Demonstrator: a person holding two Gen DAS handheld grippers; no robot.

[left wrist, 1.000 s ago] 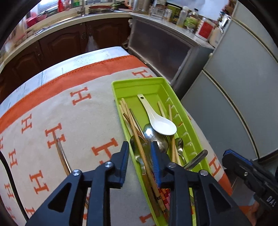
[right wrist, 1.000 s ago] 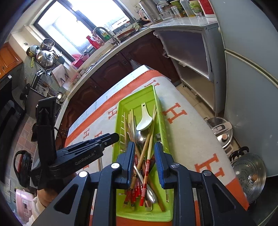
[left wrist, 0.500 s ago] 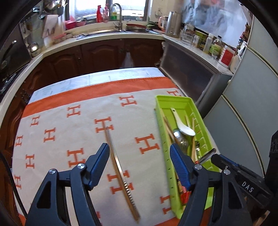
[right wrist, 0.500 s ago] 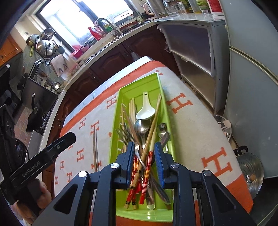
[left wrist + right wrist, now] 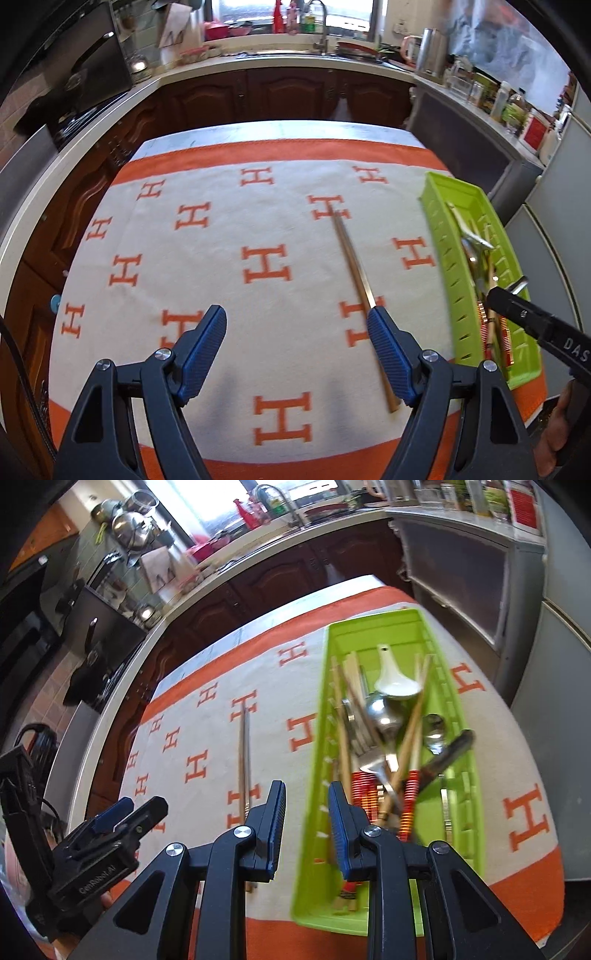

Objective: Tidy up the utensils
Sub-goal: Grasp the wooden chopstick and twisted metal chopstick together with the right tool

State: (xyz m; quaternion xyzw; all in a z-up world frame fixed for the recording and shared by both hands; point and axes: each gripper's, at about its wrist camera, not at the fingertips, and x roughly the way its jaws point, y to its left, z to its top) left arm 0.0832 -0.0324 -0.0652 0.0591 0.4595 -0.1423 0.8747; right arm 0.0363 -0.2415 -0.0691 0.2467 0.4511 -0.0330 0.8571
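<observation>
A green utensil tray (image 5: 467, 768) (image 5: 441, 221) lies on the right of the table, holding chopsticks, metal spoons, a fork and a white ceramic spoon (image 5: 395, 681). A pair of chopsticks (image 5: 356, 271) (image 5: 244, 749) lies loose on the cloth left of the tray. My left gripper (image 5: 297, 341) is wide open and empty above the cloth, its right finger over the chopsticks' near part. My right gripper (image 5: 306, 821) is partly open and empty, held above the tray's left wall near the front.
The table carries a cream cloth with orange H marks and an orange border (image 5: 266, 153). Dark cabinets and a counter with a sink (image 5: 317, 55) run behind. A grey fridge (image 5: 554, 206) stands to the right.
My left gripper opened wide and swung left from the tray to over the loose chopsticks. My right gripper shifted left to the tray's left wall and opened a little.
</observation>
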